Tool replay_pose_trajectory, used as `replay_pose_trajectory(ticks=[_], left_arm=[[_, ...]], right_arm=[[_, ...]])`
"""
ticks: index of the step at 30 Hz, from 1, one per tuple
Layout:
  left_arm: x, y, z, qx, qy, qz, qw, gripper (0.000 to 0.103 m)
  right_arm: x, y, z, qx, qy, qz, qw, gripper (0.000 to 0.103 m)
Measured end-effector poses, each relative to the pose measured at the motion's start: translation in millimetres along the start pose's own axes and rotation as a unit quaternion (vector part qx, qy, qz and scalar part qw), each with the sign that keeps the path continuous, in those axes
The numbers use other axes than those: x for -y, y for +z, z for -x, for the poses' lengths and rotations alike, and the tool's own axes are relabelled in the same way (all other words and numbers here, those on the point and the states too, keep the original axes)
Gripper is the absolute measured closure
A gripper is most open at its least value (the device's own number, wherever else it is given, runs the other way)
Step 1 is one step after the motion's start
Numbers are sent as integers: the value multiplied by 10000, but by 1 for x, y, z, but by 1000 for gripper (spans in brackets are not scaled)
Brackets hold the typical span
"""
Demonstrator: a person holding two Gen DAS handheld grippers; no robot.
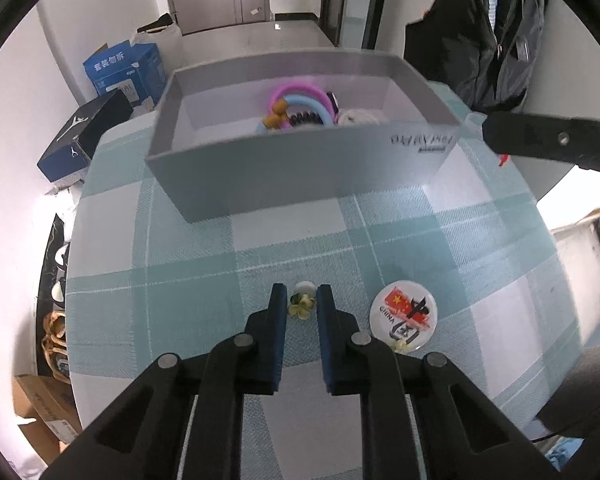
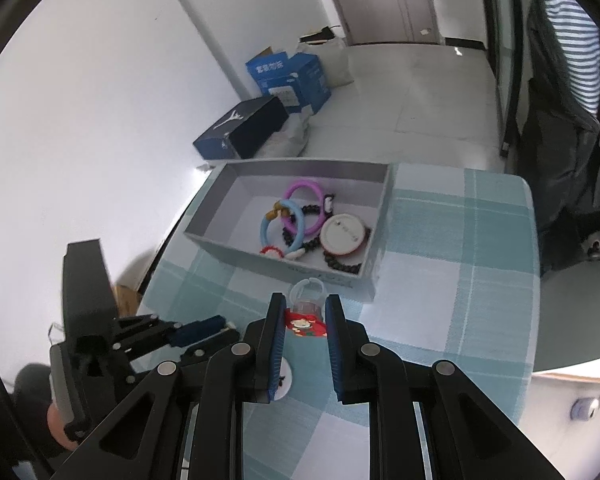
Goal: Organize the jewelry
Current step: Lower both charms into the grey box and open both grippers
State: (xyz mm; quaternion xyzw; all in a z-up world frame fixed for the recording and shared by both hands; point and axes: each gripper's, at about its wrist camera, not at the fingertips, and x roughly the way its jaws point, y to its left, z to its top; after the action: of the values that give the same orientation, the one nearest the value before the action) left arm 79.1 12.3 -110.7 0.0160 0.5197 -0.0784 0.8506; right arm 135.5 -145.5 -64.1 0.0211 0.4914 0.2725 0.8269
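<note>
A grey box (image 1: 284,176) stands on the checked tablecloth and holds pink and blue rings (image 2: 300,216), black beads and a round badge (image 2: 345,236). My left gripper (image 1: 302,304) is shut on a small yellow flower trinket (image 1: 300,306) low over the cloth. A round "CHINA" badge (image 1: 404,314) lies just right of it. My right gripper (image 2: 304,314) is shut on a red charm with a clear ring (image 2: 306,320), held just in front of the box's near wall (image 2: 324,276). The left gripper shows in the right wrist view (image 2: 220,326), and a right finger shows in the left wrist view (image 1: 548,138).
The table (image 2: 460,280) is covered in a teal and white checked cloth. Blue and black cartons (image 2: 284,80) sit on the floor by the wall. A dark jacket (image 2: 564,120) hangs beyond the far table edge. A cardboard box (image 1: 40,412) lies left on the floor.
</note>
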Motion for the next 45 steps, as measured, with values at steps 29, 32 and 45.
replay_pose_trajectory(ticks=[29, 32, 45], left_arm=[[-32, 100, 39, 855, -847, 695, 9903, 92], [-31, 105, 27, 768, -715, 595, 9927, 92], [-27, 114, -5, 278, -877, 561, 9942, 92]], right_arm=[[17, 82, 0, 431, 1218, -798, 9884, 84], [23, 86, -14, 304, 1197, -945, 9878, 84], [28, 87, -59, -192, 897, -1165, 9889, 84]])
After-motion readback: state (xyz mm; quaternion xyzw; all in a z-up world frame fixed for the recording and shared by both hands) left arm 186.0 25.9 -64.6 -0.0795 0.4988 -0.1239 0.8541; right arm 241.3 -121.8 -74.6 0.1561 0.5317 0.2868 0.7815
